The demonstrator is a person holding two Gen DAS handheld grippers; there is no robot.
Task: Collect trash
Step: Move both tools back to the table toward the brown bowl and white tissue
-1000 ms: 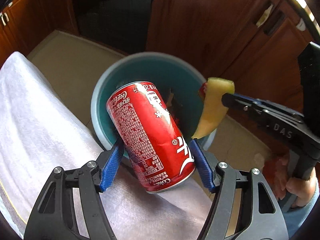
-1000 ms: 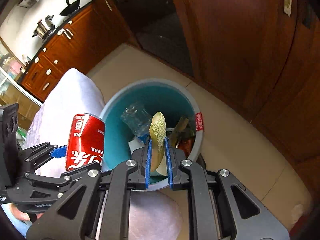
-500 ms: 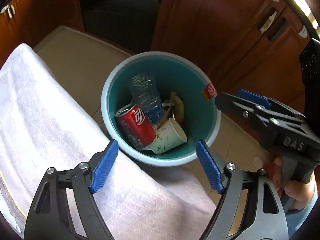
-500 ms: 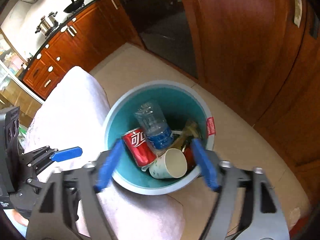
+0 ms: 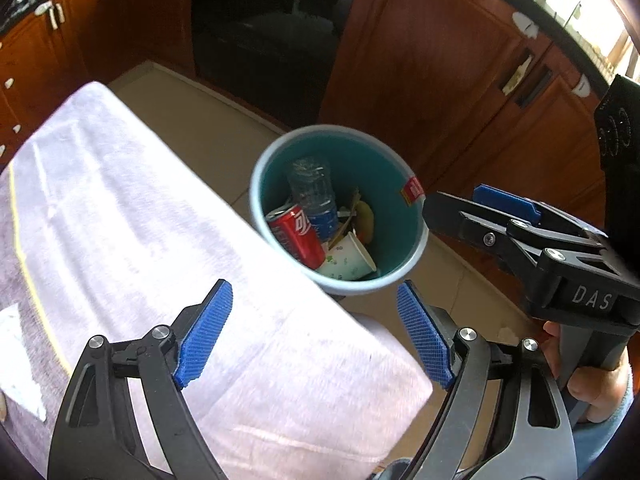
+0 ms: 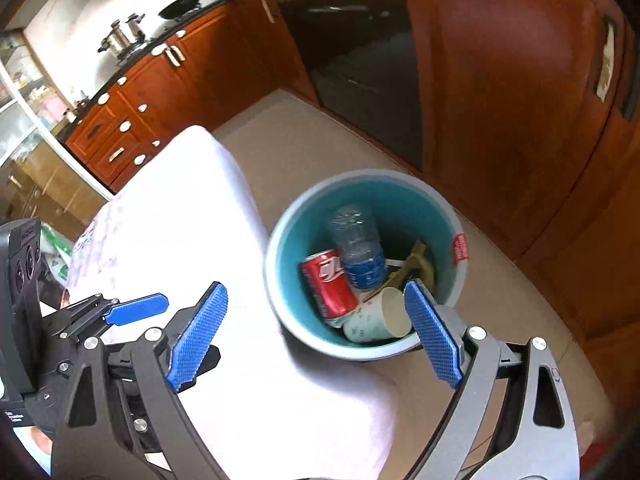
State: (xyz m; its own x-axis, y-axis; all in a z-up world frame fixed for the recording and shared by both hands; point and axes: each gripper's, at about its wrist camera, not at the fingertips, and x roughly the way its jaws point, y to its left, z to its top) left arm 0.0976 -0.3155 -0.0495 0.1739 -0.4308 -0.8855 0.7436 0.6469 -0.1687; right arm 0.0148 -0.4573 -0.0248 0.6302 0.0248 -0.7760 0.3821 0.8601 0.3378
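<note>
A teal bin (image 5: 380, 168) (image 6: 408, 208) stands on the floor beside the table corner. Inside it lie a red cola can (image 5: 296, 236) (image 6: 326, 284), a clear plastic bottle (image 5: 312, 188) (image 6: 358, 240), a paper cup (image 5: 348, 260) (image 6: 376, 314) and a yellow peel (image 5: 365, 216) (image 6: 420, 264). My left gripper (image 5: 314, 292) hangs above the table edge near the bin, its jaws opening with nothing between them. Over the bin's near rim my right gripper (image 6: 316, 288) (image 5: 460, 200) hangs, its jaws also opening and empty.
A white cloth covers the table (image 5: 140, 220) (image 6: 192, 200) left of the bin. Brown wooden cabinets (image 5: 420, 80) and a dark oven door (image 5: 260, 40) stand behind it on a beige tiled floor (image 6: 500, 300). A hand (image 5: 592, 392) grips the right tool's handle.
The left gripper let go of the cola can and the right one the peel; both now lie in the bin. Both grippers opened wide and rose back from the bin.
</note>
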